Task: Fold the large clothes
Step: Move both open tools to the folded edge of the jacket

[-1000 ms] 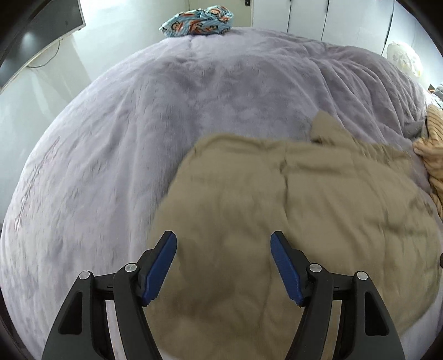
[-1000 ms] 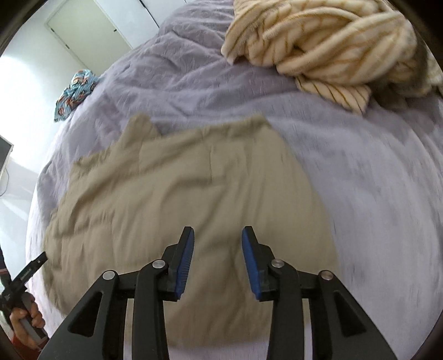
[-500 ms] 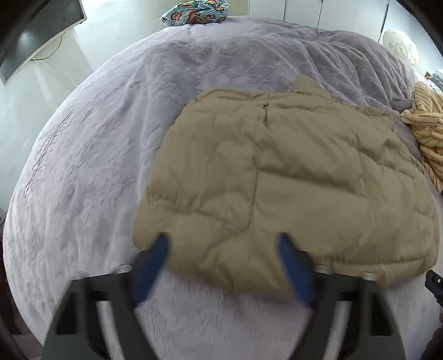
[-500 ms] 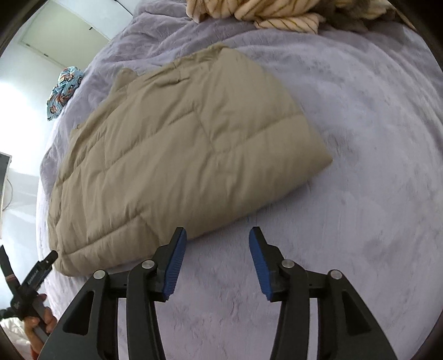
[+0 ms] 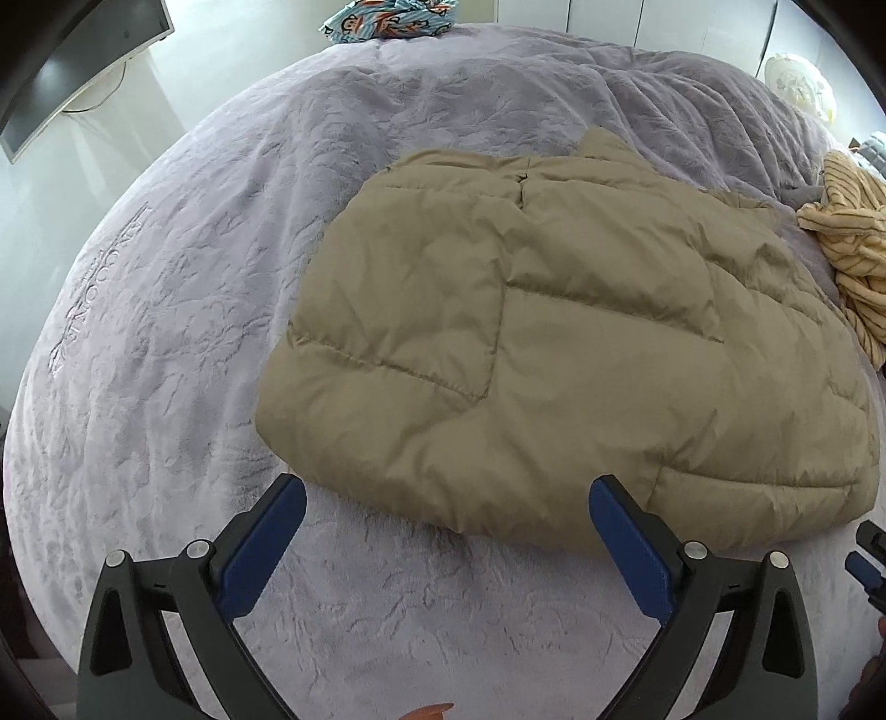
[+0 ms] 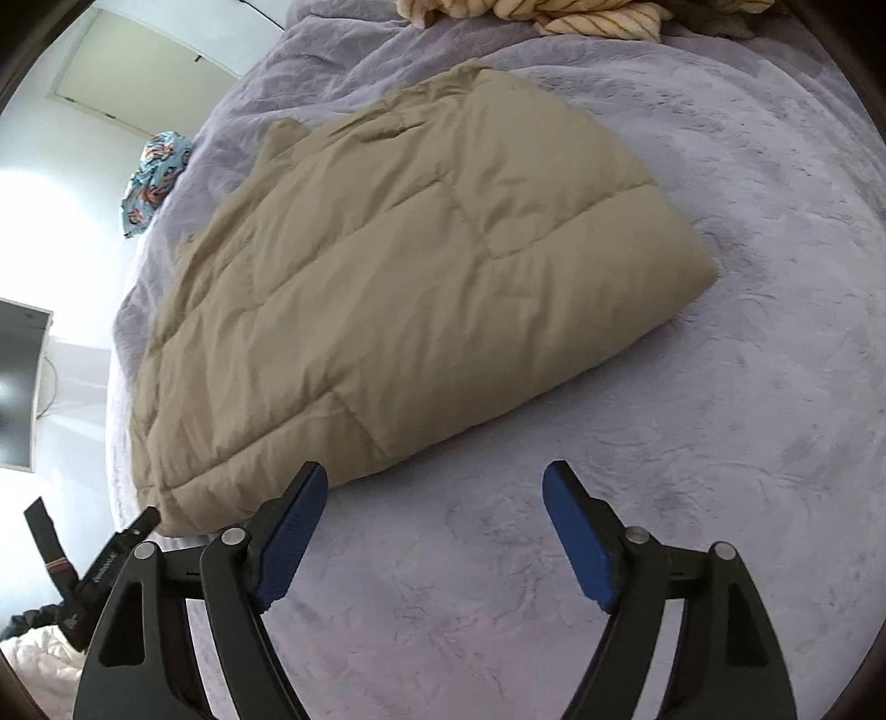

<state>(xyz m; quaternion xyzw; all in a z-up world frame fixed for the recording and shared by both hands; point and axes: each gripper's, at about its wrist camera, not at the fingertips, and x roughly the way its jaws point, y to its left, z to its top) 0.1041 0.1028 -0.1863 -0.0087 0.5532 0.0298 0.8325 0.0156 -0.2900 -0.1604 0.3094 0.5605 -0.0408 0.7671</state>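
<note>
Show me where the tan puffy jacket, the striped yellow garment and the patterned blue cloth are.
tan puffy jacket (image 5: 554, 343), left wrist view, middle of its quilted top.
striped yellow garment (image 5: 853, 243), left wrist view, its bunched folds.
patterned blue cloth (image 6: 152, 177), right wrist view, its crumpled middle.

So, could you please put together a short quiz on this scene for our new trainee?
1. True or false: the left claw is clamped on the tan jacket.
2. Which item lies nearest the jacket? A) striped yellow knit B) patterned blue cloth C) wall screen
3. Fill in: the jacket lies folded on a ____ blanket.

Key
1. False: both the left claw and the right claw stand open with nothing between the pads, short of the jacket's near edge; their jaws have just been opening.
2. A
3. Purple
</note>
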